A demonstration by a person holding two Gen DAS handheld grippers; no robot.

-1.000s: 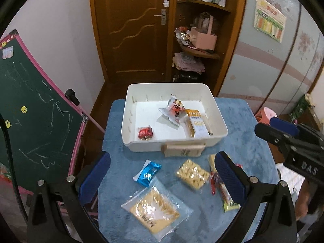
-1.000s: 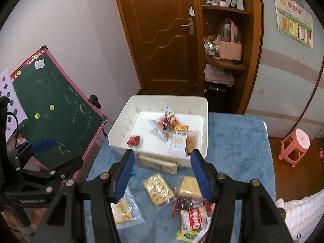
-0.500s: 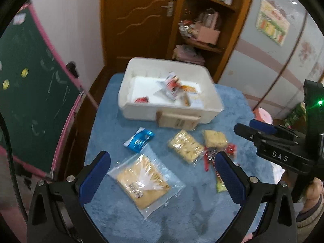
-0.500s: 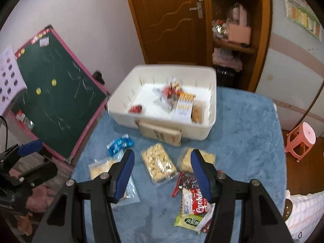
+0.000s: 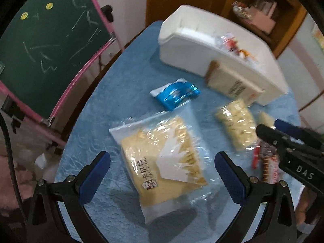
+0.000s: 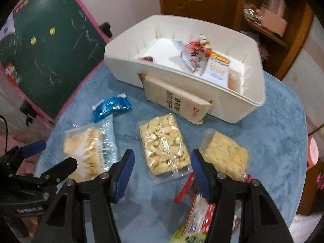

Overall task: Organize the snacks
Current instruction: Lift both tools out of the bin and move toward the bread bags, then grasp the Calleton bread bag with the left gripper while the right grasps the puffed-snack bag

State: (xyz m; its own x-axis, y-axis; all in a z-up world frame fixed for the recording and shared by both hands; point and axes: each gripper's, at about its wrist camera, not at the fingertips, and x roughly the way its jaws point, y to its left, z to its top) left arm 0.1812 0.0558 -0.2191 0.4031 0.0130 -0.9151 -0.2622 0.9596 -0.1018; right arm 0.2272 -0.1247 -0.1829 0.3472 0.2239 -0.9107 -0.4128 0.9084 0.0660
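My left gripper (image 5: 162,174) is open, just above a large clear bag of yellow crisps (image 5: 164,158) that lies between its fingers. My right gripper (image 6: 162,174) is open over a clear pack of pale crackers (image 6: 164,143). A white bin (image 6: 202,89) at the back holds several snacks. Loose on the blue cloth are a blue wrapper (image 6: 111,107), a brown paper pack (image 6: 178,101) leaning on the bin, a second cracker pack (image 6: 224,156) and a red and green packet (image 6: 198,212). The left gripper also shows in the right wrist view (image 6: 40,162).
The round table has a blue cloth (image 6: 263,131). A green chalkboard with a pink frame (image 5: 40,40) stands at the left edge. A wooden door and shelves (image 6: 263,10) are behind. A pink stool (image 6: 312,154) stands at the right.
Both grippers have dropped lower and closer to the loose snacks. The left one has come over the crisps bag, the right one over the cracker pack. Both jaws stayed open.
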